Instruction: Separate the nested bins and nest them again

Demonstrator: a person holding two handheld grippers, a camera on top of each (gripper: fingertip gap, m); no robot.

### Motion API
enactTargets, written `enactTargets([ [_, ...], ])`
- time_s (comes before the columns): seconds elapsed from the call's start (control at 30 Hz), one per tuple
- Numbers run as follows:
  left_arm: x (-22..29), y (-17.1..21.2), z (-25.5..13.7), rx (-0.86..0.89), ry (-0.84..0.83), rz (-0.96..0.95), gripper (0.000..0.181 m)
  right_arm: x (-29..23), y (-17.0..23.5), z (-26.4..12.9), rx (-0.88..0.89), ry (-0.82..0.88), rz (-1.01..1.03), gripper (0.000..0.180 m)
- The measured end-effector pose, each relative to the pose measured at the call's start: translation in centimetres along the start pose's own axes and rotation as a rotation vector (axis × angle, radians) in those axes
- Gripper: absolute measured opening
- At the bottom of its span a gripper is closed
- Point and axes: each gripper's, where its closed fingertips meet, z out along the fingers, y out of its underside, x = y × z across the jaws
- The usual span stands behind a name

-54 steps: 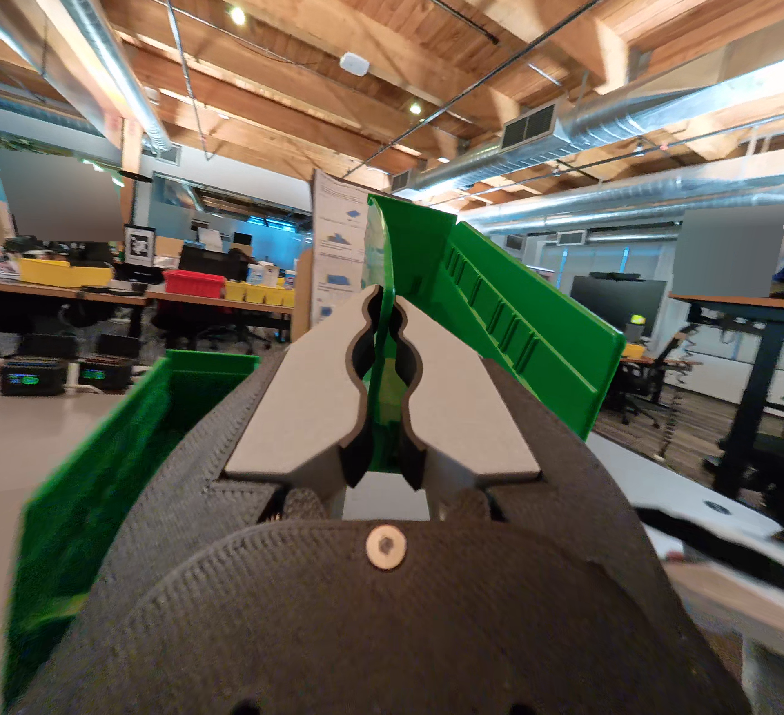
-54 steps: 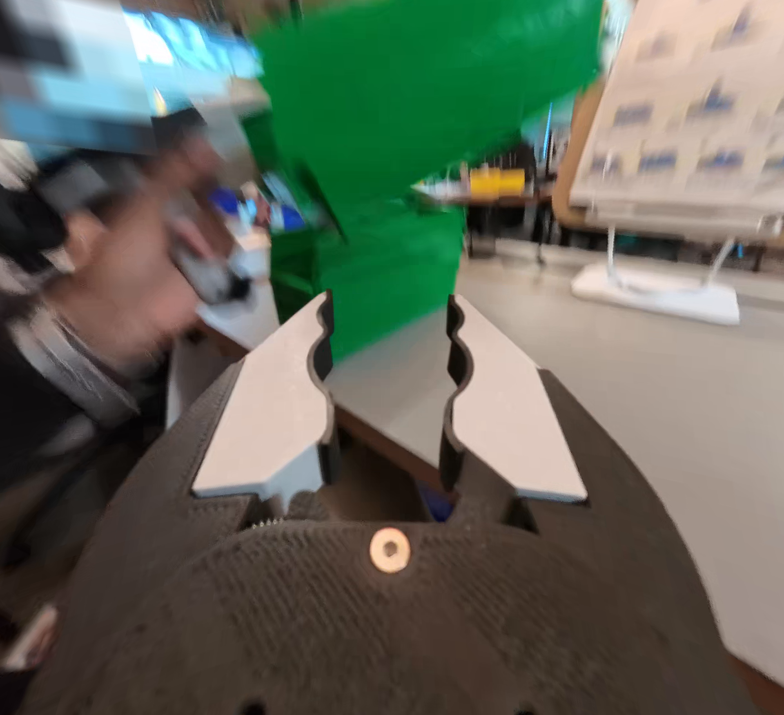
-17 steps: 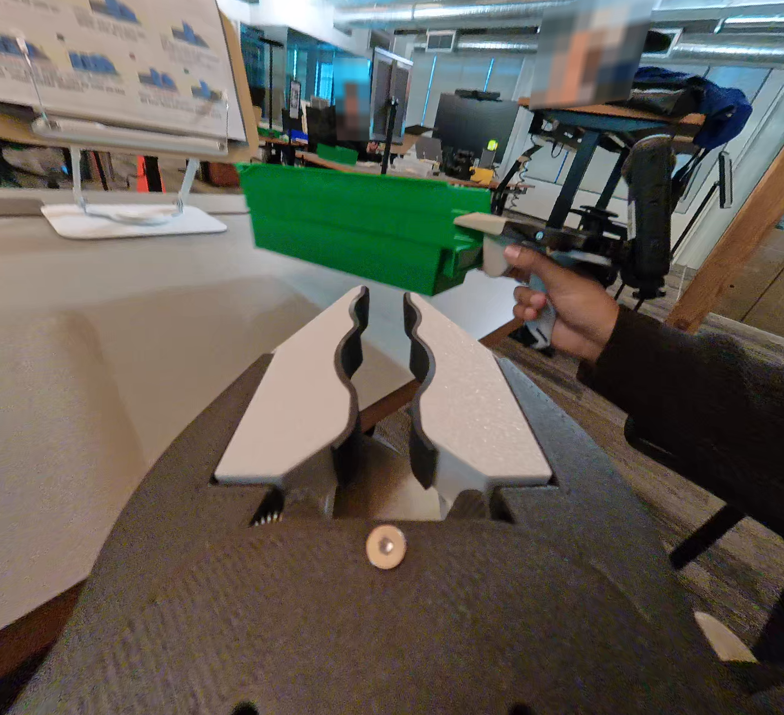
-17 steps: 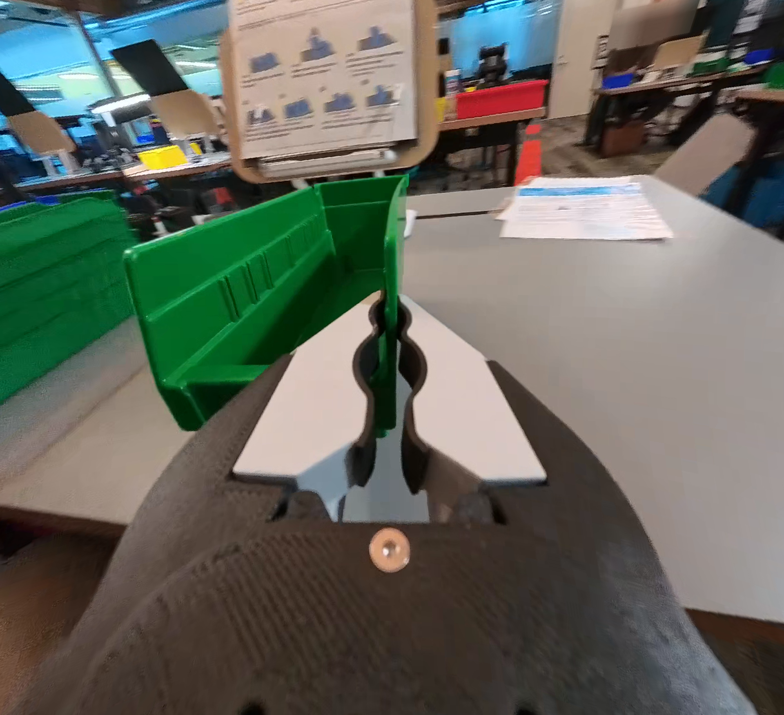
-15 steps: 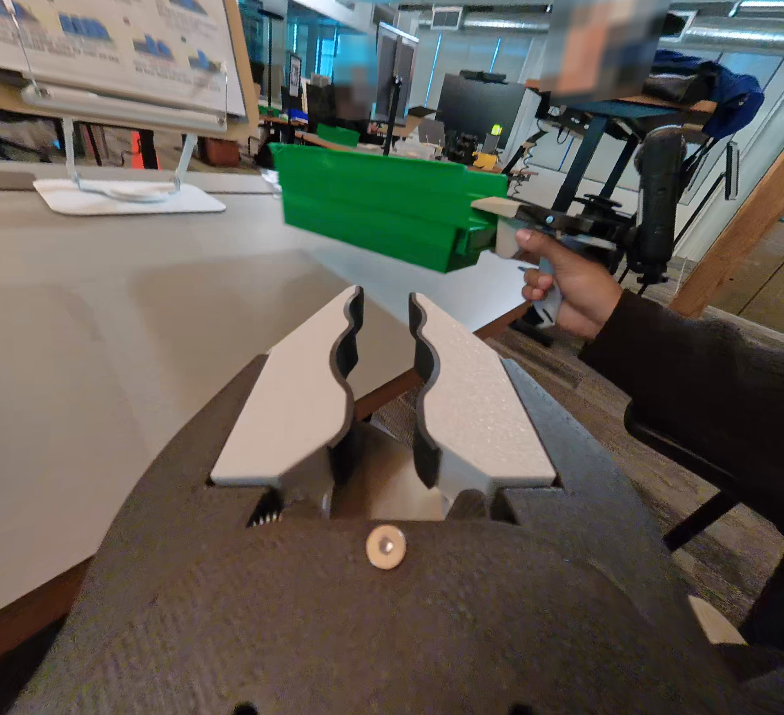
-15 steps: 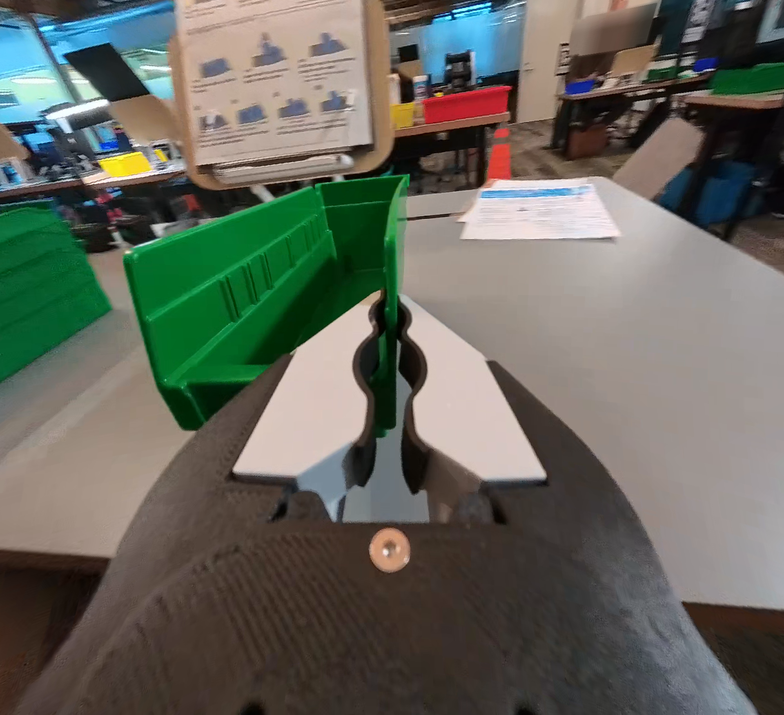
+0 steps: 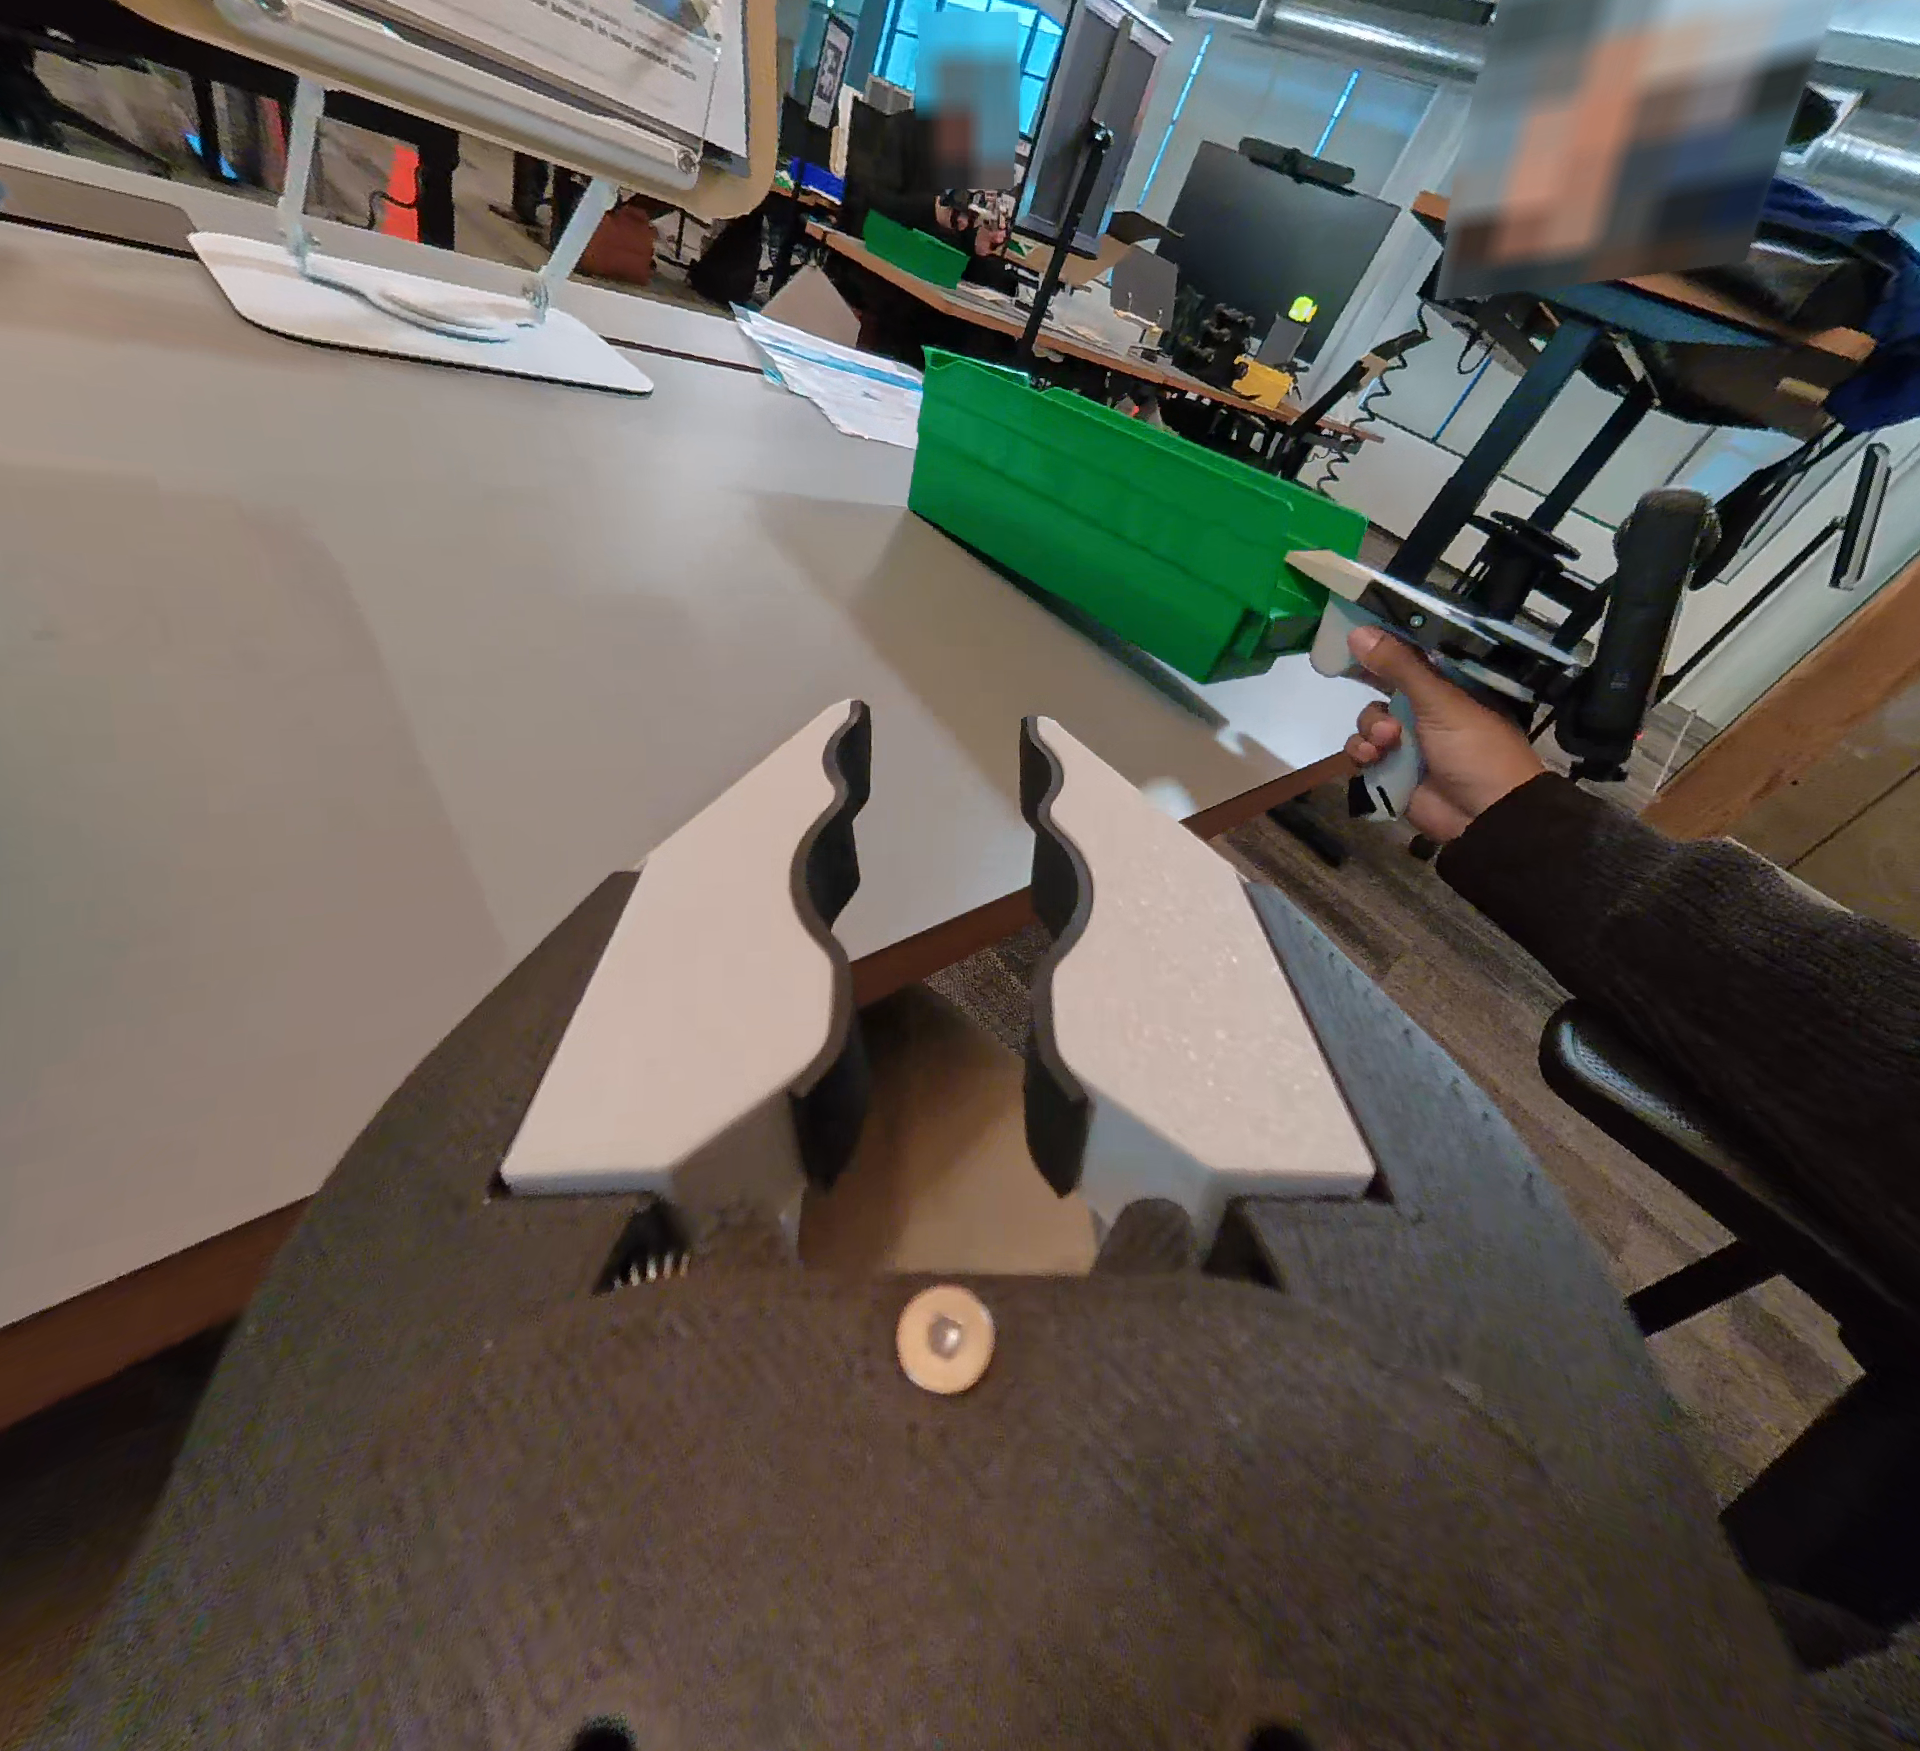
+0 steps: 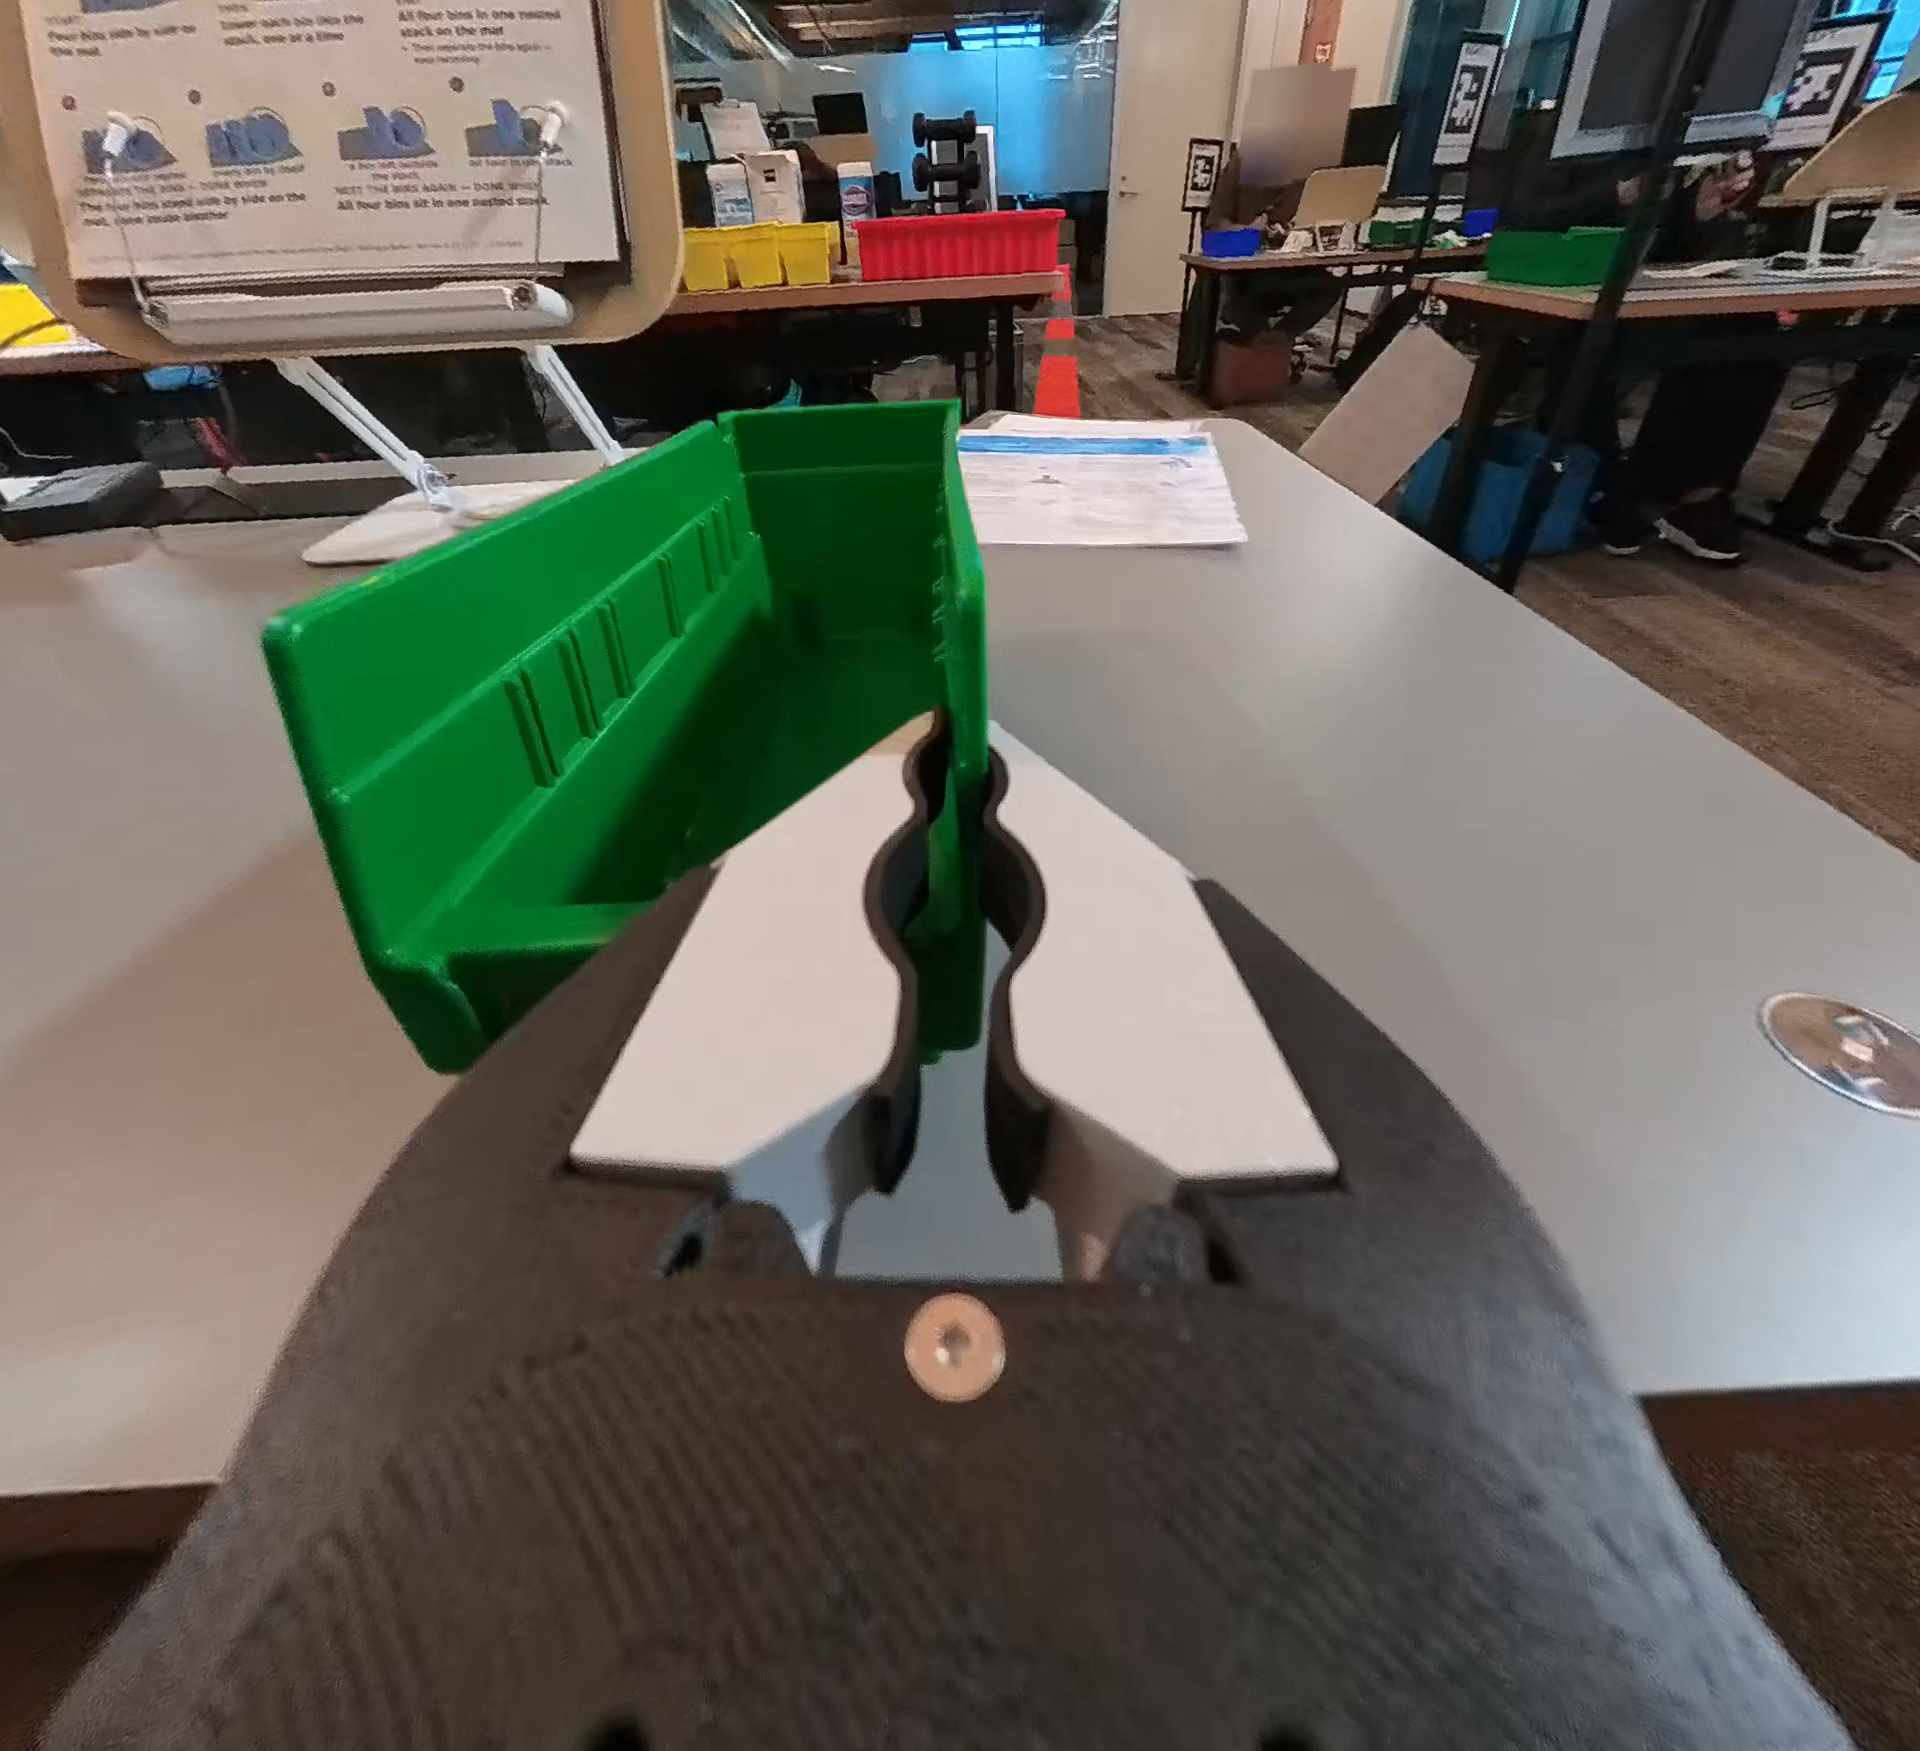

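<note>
**A:** So where are we at with the right gripper (image 8: 961, 745)? From its own camera we've got the fingers pinched down narrow on the right side wall of the green bin (image 8: 582, 745), wall sandwiched between the two wavy pads.

**B:** Yep, clamped on that wall near the bin's near end. In the left wrist view we can see the same bin (image 7: 1101, 506) from the side, sitting at the far right part of the grey table (image 7: 364, 662), close to the edge. Looks like it's low on the tabletop, but we can't really tell if the bottom is fully touching or a hair off it.

**A:** And the hand (image 7: 1444, 745) holding that gripper's handle is hanging out past the table edge.

**B:** Left gripper (image 7: 940, 725)?

**A:** Fingers spread moderately, clear gap between them, nothing in there. It's over the near table edge, well apart from the bin.

**B:** Other stuff we see: a paper sheet (image 8: 1091, 480) lying on the table just behind the bin, and the instruction board on its white stand (image 8: 322, 70) off to the left behind it.
</note>
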Motion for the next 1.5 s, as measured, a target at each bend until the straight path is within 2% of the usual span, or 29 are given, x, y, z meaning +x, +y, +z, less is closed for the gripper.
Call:
enactTargets([
  [0.27, 0.7, 0.5, 0.4, -0.015, 0.014, 0.031, 0.026, 2.0, 1.9, -0.4, -0.062, 0.047, 0.021, 0.006],
  [0.37, 0.8, 0.6, 0.5, -0.018, 0.015, 0.042, 0.026, 2.9, -0.3, -1.2, -0.009, 0.135, 0.019, 0.062],
  [0.4, 0.8, 0.6, 0.6, -0.016, 0.014, 0.046, 0.026, 2.8, -1.7, -1.7, 0.019, 0.154, 0.006, 0.076],
  [0.43, 0.8, 0.6, 0.6, -0.015, 0.013, 0.052, 0.026, 2.1, -3.4, -2.3, 0.059, 0.157, -0.018, 0.081],
  [0.5, 0.5, 0.5, 0.7, -0.013, 0.006, 0.074, 0.027, -1.4, -7.2, -3.7, 0.184, 0.097, -0.056, 0.077],
  [0.57, 0.2, 0.3, 0.7, -0.004, -0.009, 0.109, 0.03, -7.4, -9.7, -4.9, 0.292, -0.068, -0.038, 0.061],
  [0.63, -0.4, -0.6, 0.6, 0.025, -0.034, 0.157, 0.035, -15.1, -9.2, -5.3, 0.259, -0.332, 0.041, 0.056],
  [0.67, -0.9, -1.5, 0.5, 0.053, -0.057, 0.181, 0.038, -19.4, -7.9, -5.7, 0.185, -0.504, 0.093, 0.054],
  [0.73, -2.7, -4.8, -0.8, 0.172, -0.144, 0.196, 0.048, -27.7, -4.4, -7.6, -0.024, -0.843, 0.177, 0.063],
  [0.8, -4.9, -9.8, -3.8, 0.361, -0.236, 0.218, 0.049, -33.1, -0.7, -9.5, -0.218, -1.011, 0.134, 0.071],
  [0.87, -8.6, -13.7, -7.4, 0.466, -0.393, 0.276, 0.049, -35.4, 1.7, -10.0, -0.285, -0.995, 0.002, 0.073],
  [0.93, -13.0, -16.1, -10.8, 0.496, -0.578, 0.35, 0.05, -35.3, 2.7, -9.0, -0.23, -0.876, -0.163, 0.073],
  [1.0, -17.0, -16.7, -13.3, 0.463, -0.681, 0.373, 0.05, -33.8, 2.7, -7.7, -0.139, -0.741, -0.352, 0.072],
  [1.1, -21.6, -14.5, -14.6, 0.354, -0.704, 0.308, 0.053, -31.7, 2.6, -6.4, -0.079, -0.642, -0.456, 0.058],
  [1.23, -22.2, -11.6, -12.4, 0.261, -0.544, 0.207, 0.048, -30.2, 3.4, -4.9, -0.153, -0.615, -0.394, 0.058],
  [1.3, -21.4, -10.9, -11.1, 0.225, -0.491, 0.238, 0.035, -29.8, 3.6, -4.7, -0.167, -0.607, -0.38, 0.056],
  [1.37, -22.8, -11.2, -11.9, 0.221, -0.642, 0.328, 0.001, -29.7, 3.7, -4.7, -0.166, -0.608, -0.384, 0.054],
  [1.43, -22.5, -11.2, -11.8, 0.196, -0.641, 0.385, 0.001, -29.8, 3.9, -4.8, -0.169, -0.615, -0.4, 0.053],
  [1.5, -22.5, -11.3, -11.8, 0.199, -0.638, 0.36, 0.0, -29.8, 4.2, -5.0, -0.175, -0.619, -0.414, 0.052],
])
